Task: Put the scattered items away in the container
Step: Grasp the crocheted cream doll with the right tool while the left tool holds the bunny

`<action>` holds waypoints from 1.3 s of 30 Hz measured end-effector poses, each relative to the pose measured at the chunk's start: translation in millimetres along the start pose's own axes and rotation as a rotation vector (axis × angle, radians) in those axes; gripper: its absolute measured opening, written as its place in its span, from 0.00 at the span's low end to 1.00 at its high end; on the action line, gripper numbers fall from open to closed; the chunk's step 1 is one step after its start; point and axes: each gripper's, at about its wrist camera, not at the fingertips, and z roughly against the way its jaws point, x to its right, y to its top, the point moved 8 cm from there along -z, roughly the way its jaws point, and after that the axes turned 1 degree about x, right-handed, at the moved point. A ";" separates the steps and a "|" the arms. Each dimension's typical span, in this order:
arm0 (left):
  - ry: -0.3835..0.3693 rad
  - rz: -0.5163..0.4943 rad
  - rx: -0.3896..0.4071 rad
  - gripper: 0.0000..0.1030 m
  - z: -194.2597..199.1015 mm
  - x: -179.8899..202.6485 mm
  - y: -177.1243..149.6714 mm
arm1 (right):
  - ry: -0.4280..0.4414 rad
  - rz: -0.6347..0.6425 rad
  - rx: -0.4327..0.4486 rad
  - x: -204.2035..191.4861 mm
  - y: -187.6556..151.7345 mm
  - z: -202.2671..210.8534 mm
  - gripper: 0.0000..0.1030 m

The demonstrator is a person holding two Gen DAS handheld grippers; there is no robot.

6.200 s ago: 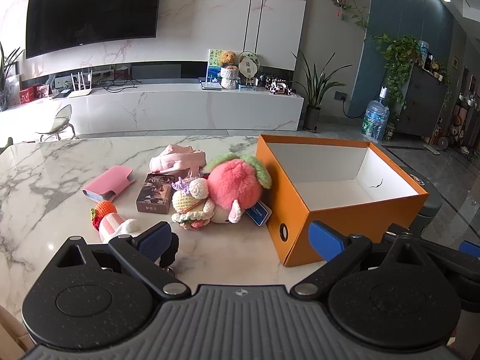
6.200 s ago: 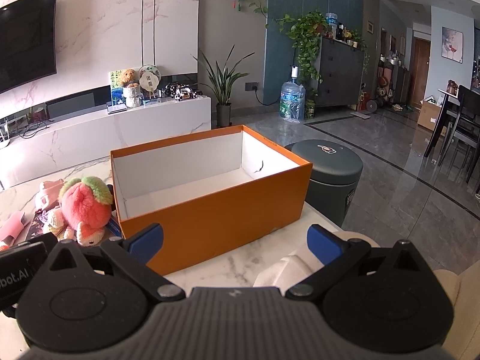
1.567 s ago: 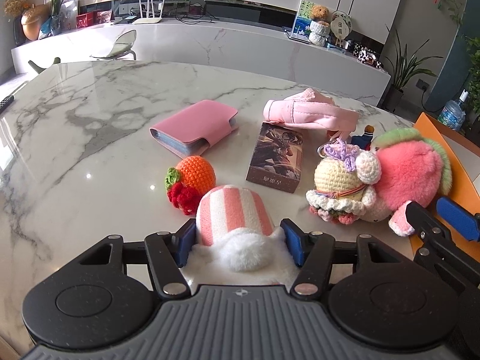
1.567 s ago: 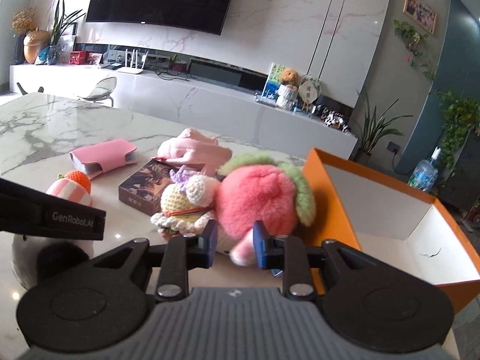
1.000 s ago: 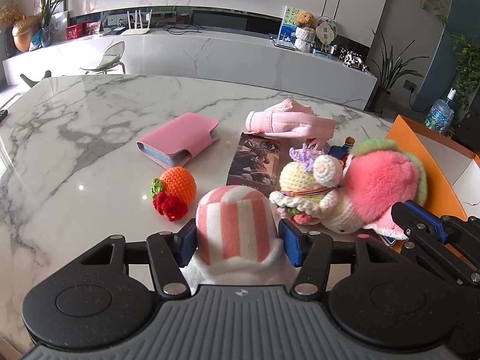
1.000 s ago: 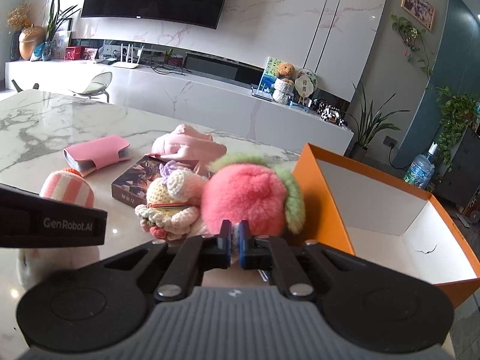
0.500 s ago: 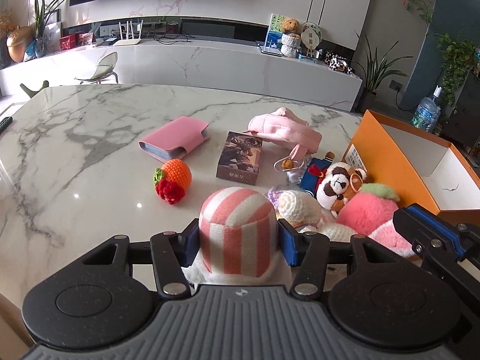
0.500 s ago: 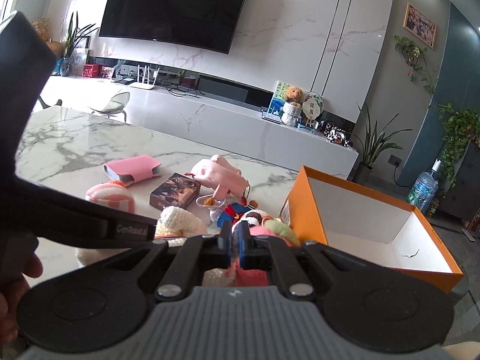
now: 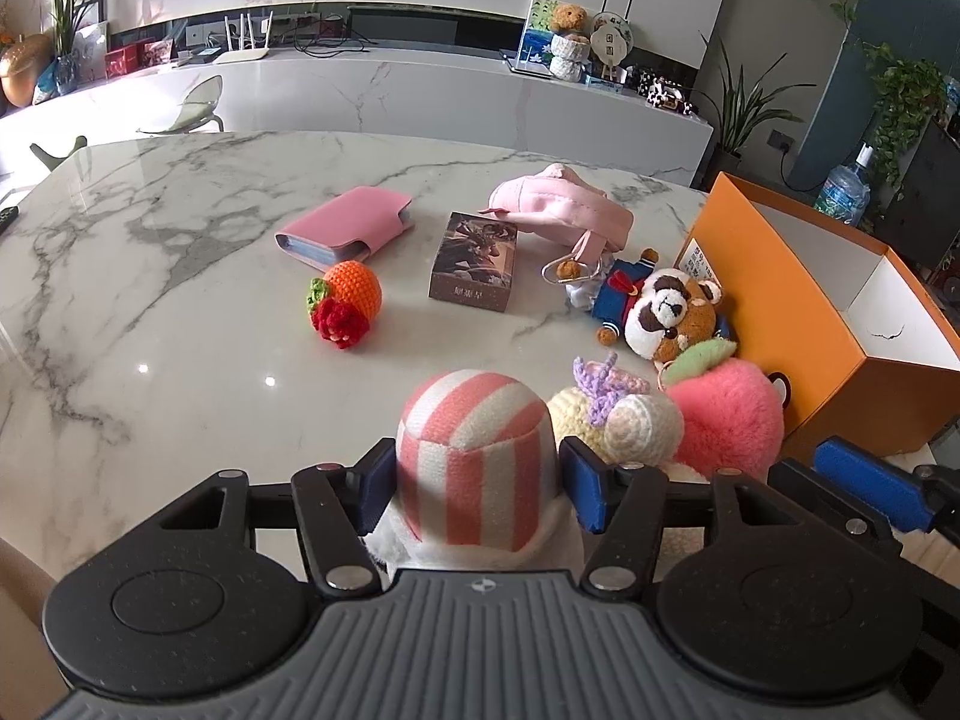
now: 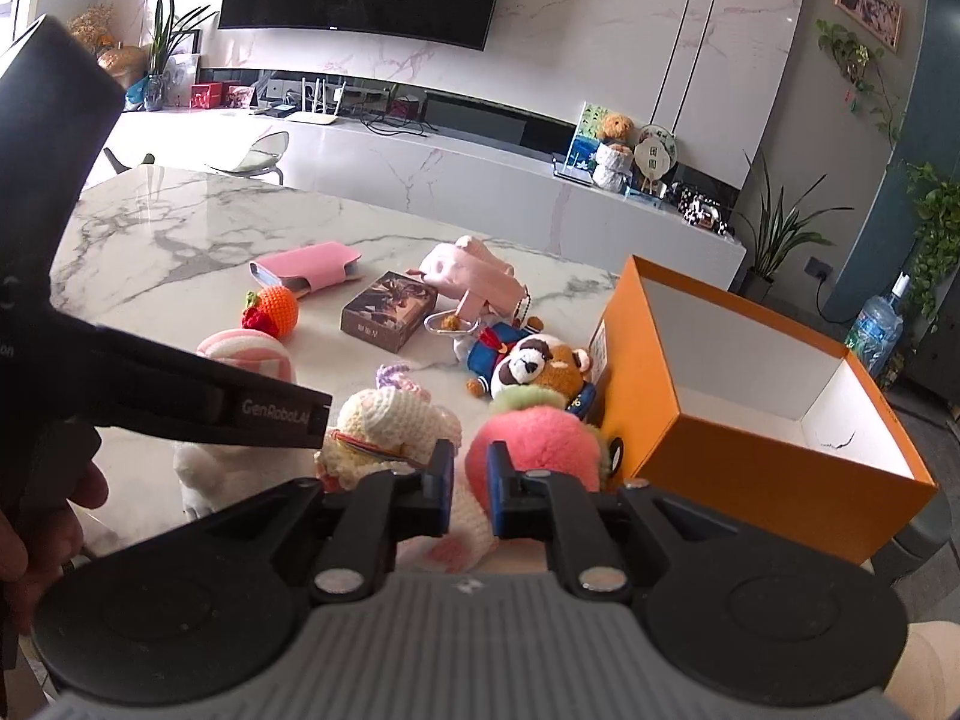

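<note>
Surface: marble table (image 9: 150, 360), toys scattered beside orange box (image 9: 798, 324).
Left gripper (image 9: 480, 483): clamped on striped plush (image 9: 474, 450).
Right gripper (image 10: 467, 495): closed on pink plush (image 10: 534, 444), just beside box.

"GenRoboLAI"-like lettering, white, on black side of left tool (image 10: 264, 408); last letters unclear. Card box (image 10: 389, 311) print illegible.

Pink-and-white striped plush (image 9: 477, 456); orange box (image 9: 774, 306), white inside; grey-veined white marble table (image 9: 150, 300); pink wallet (image 9: 348, 228)
</note>
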 end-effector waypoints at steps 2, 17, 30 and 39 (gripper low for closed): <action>0.000 -0.004 -0.017 0.83 -2.0 -0.3 -3.1 | 0.007 -0.016 -0.003 5.6 1.4 1.7 0.36; -0.013 0.042 -0.119 0.88 -9.2 -6.6 -17.8 | 0.059 -0.159 -0.036 41.8 6.8 -17.2 0.41; 0.039 -0.045 -0.177 0.88 -26.9 -16.6 -14.5 | 0.188 -0.016 -0.119 1.8 -12.3 -55.9 0.50; 0.009 -0.063 -0.202 0.89 -41.9 -21.0 -17.9 | 0.231 0.019 -0.199 -10.6 -33.8 -81.0 0.62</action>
